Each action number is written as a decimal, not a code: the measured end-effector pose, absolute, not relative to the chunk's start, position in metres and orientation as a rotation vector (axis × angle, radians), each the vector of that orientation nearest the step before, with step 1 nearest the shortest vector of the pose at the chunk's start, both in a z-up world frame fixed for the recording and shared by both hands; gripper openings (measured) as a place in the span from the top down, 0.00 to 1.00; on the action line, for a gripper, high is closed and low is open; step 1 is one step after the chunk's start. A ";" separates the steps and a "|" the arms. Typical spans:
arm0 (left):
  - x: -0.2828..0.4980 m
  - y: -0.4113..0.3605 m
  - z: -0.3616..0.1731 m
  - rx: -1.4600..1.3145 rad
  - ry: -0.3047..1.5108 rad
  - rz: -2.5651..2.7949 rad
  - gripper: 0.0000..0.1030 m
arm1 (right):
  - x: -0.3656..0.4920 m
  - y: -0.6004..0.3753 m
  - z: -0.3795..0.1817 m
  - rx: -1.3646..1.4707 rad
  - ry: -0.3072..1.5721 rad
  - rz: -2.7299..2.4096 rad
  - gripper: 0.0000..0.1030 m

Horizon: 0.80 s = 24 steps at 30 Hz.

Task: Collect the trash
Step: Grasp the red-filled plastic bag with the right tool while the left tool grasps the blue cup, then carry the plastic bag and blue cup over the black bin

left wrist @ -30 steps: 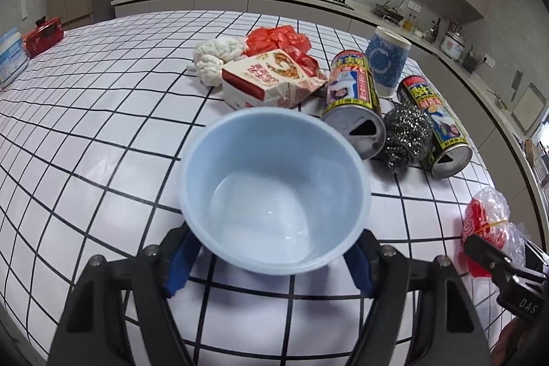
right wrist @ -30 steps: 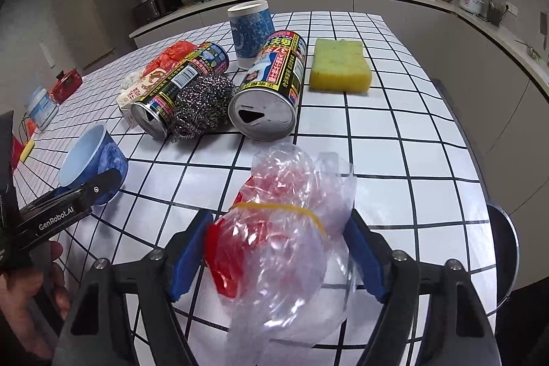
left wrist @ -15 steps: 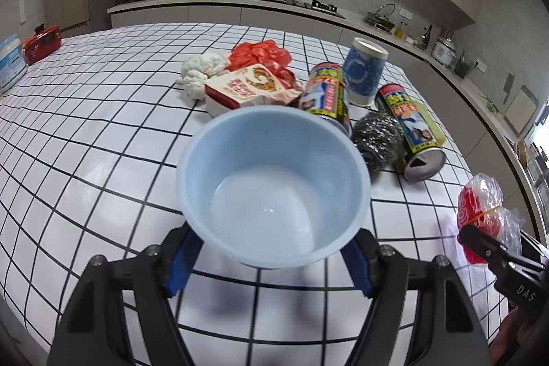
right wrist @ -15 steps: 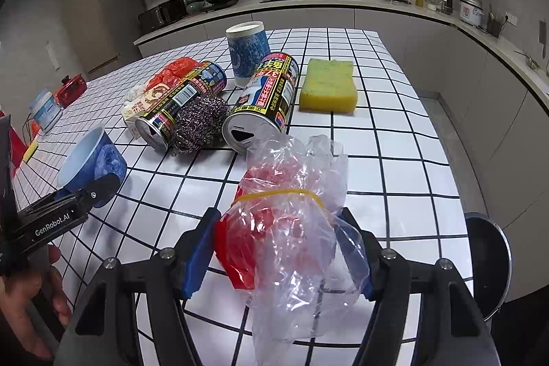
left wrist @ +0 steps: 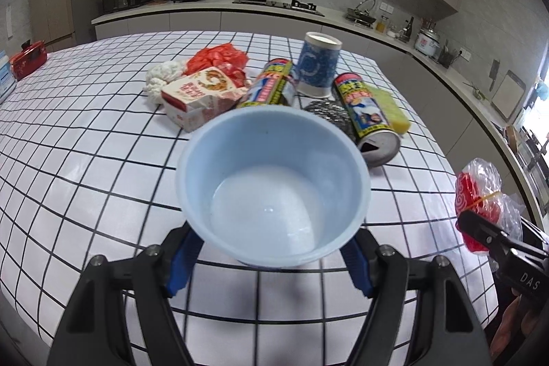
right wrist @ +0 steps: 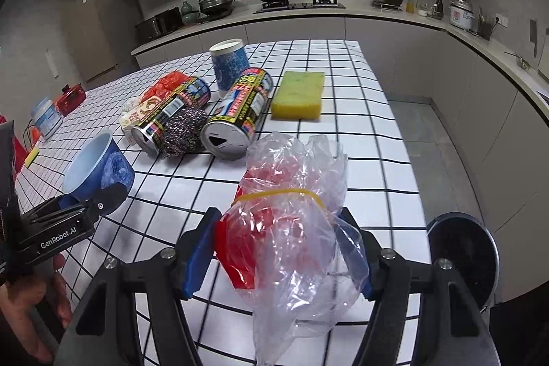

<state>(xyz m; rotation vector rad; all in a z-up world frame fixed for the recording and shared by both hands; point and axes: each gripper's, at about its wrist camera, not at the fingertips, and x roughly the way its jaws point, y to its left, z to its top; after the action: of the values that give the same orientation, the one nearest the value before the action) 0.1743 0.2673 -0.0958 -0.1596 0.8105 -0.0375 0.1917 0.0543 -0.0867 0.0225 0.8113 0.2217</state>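
"GenRobot.AI" reads in white print along the side of the black left tongs [right wrist: 87, 208], low at the left in the right wrist view, just beside the pale blue plastic cup [right wrist: 99, 168]. "DAS" shows in white on the black body of the right tongs [left wrist: 494, 235] in the left wrist view. The two lying cans [right wrist: 240, 112] carry bright printed labels, the characters too blurred to read.

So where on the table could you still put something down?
The near edge of the table by the grippers is bare, and so is the right side in front of the sponge. The middle is crowded: cans, scrubber, box, cup.
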 end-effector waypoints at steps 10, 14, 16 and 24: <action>0.169 0.211 -0.088 -0.119 0.800 -0.056 0.28 | 0.179 -0.013 -0.081 0.048 0.795 0.171 0.33; 0.166 0.179 -0.085 -0.108 0.801 -0.060 0.28 | 0.175 -0.047 -0.079 0.055 0.793 0.163 0.33; 0.163 0.158 -0.082 -0.098 0.799 -0.068 0.28 | 0.173 -0.068 -0.077 0.060 0.792 0.158 0.33; 0.154 0.090 -0.071 -0.083 0.789 -0.097 0.28 | 0.165 -0.143 -0.064 0.056 0.783 0.130 0.33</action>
<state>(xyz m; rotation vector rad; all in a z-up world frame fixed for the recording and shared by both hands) 0.1538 0.0897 -0.0713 -0.0827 0.7886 -0.0973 0.1647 -0.1434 -0.0642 0.0559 0.7832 0.1303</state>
